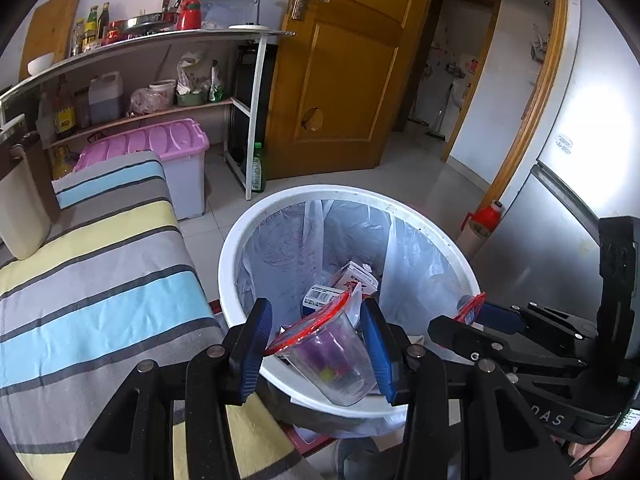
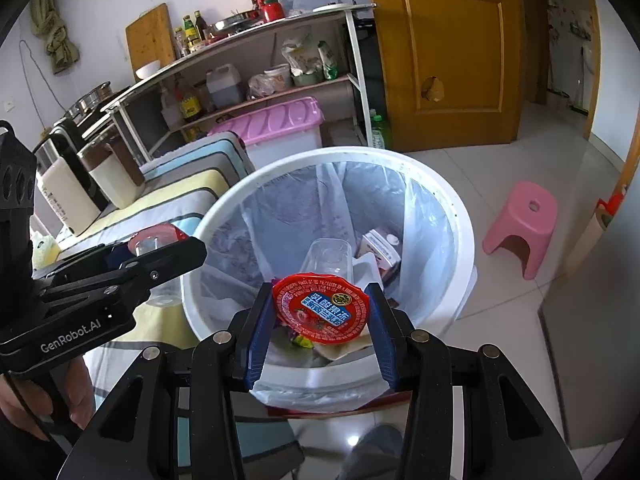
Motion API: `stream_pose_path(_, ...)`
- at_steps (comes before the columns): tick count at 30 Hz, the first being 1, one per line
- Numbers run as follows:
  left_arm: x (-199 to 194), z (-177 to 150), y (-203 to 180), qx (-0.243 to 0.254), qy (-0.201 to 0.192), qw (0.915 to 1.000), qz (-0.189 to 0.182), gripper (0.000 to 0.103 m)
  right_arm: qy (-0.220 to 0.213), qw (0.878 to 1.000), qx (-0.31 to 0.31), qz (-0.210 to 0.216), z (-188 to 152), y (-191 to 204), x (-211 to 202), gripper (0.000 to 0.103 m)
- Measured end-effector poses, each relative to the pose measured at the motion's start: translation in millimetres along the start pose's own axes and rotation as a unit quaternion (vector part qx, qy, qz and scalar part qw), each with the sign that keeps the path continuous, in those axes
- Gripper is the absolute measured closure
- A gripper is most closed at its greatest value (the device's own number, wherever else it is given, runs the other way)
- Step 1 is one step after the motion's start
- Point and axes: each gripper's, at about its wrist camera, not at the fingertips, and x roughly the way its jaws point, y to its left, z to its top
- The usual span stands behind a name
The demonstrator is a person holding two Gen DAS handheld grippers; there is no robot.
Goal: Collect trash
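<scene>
My left gripper (image 1: 316,310) is shut on a clear plastic cup (image 1: 334,364) with a half-peeled red foil lid, held over the near rim of the white lined trash bin (image 1: 348,192). My right gripper (image 2: 320,294) is shut on a second cup whose red printed lid (image 2: 322,310) faces the camera, also above the bin (image 2: 360,152). Each view shows the other gripper from the side, the right gripper (image 1: 460,320) and the left gripper (image 2: 176,248), holding its cup beside the rim. Inside the bin lie a milk carton (image 1: 356,276), a barcoded box (image 1: 320,296) and an empty clear cup (image 2: 328,256).
A striped cloth surface (image 1: 100,280) borders the bin on the left, with cream appliances (image 2: 112,172) standing on it. Behind are a pink-lidded storage box (image 1: 168,140), a loaded metal shelf (image 1: 160,40) and a wooden door (image 1: 344,72). A pink stool (image 2: 524,224) and a steel cabinet (image 1: 540,260) stand right.
</scene>
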Motion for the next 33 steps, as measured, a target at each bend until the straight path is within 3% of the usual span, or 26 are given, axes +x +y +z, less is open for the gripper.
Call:
stream_pose_path(13,5,1,3,-0.009,-0.002,0.9999,-0.009,0.051,0.000,1.000,0.003,-0.014,-1,-3,1,0.051)
stream_pose_path(33,-50,-22,4,-0.013,-0.027,0.9994,0.015,0.051,-0.029,0.999,-0.014,0.006,-12,25,-41,0.050)
